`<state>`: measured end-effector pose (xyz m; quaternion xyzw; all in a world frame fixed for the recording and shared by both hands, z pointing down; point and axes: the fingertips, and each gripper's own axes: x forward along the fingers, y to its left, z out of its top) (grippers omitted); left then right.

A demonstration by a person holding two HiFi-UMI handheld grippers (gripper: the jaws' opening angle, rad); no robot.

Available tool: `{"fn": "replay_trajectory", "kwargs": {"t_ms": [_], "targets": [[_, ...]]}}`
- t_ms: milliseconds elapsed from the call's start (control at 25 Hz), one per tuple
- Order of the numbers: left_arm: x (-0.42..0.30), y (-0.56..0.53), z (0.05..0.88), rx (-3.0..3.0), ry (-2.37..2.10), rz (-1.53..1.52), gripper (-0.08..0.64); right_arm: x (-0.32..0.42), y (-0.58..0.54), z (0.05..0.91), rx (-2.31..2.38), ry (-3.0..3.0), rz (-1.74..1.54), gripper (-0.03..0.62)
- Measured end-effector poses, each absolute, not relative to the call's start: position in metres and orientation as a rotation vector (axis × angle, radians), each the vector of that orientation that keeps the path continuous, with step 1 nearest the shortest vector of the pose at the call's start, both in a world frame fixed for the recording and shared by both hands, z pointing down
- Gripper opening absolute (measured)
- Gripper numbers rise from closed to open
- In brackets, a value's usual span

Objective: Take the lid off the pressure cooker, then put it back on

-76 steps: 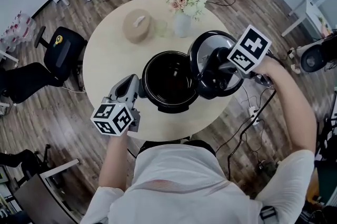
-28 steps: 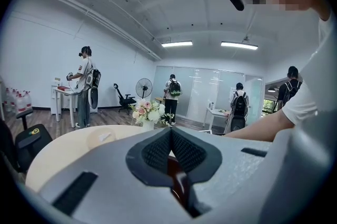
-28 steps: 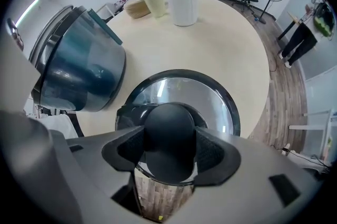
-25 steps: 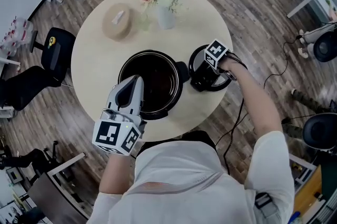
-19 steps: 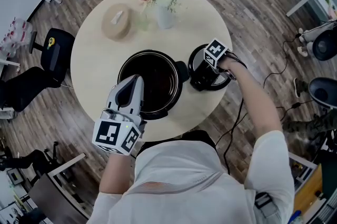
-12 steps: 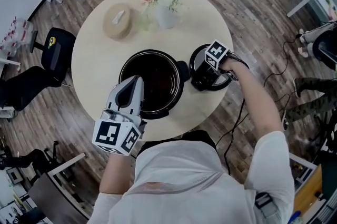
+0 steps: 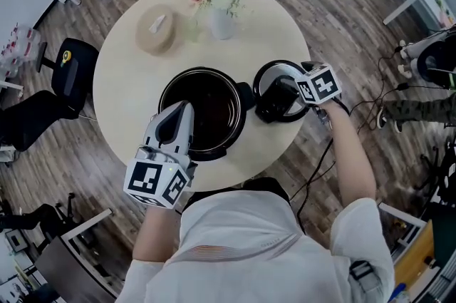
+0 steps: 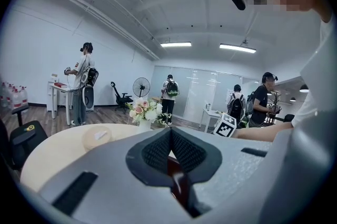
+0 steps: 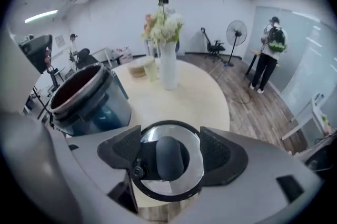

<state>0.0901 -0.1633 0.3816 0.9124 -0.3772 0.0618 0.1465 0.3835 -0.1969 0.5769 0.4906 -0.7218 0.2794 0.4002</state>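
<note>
Round table [image 7: 128, 73], one cooker [image 7: 206, 105], one lid [image 7: 283, 72], left tongs [image 7: 182, 113], right tongs [image 9: 168, 152]

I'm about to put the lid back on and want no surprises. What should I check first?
1. Lid flat on the table, beside the cooker: ok.
2. Right gripper: fingers just opened, apart around the lid's knob, not pressing: ok.
3. Cooker mouth open, nothing across it: ok.
4. Left gripper shut at the cooker's near rim; whether it grips: cannot tell.
5. Vase away from the lid's path: ok.
</note>
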Motion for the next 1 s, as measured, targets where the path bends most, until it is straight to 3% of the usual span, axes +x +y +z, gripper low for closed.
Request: {"fn": "replay_trajectory", "kwargs": {"t_ms": [320,480,720,1000], "targets": [[0.095,-0.165,0.387,2.633,-1.061,0.207,0.005,0.361,-0.163,0.476,1.616,-2.095,0.515,0.333],[0.096,-0.165,0.388,2.632,-1.050,0.216,0.006,0.367,-0.143,0.447,1.839,-2.157,0.441,0.161],[0.094,-0.164,0.385,2.641,-1.066,0.215,0.005,0.364,-0.119,0.413,1.994,-2.166,0.282,0.006],[0.092,-0.162,0.383,2.645,-1.053,0.211,0.005,0.348,-0.117,0.399,1.943,-2.157,0.203,0.002]]}}
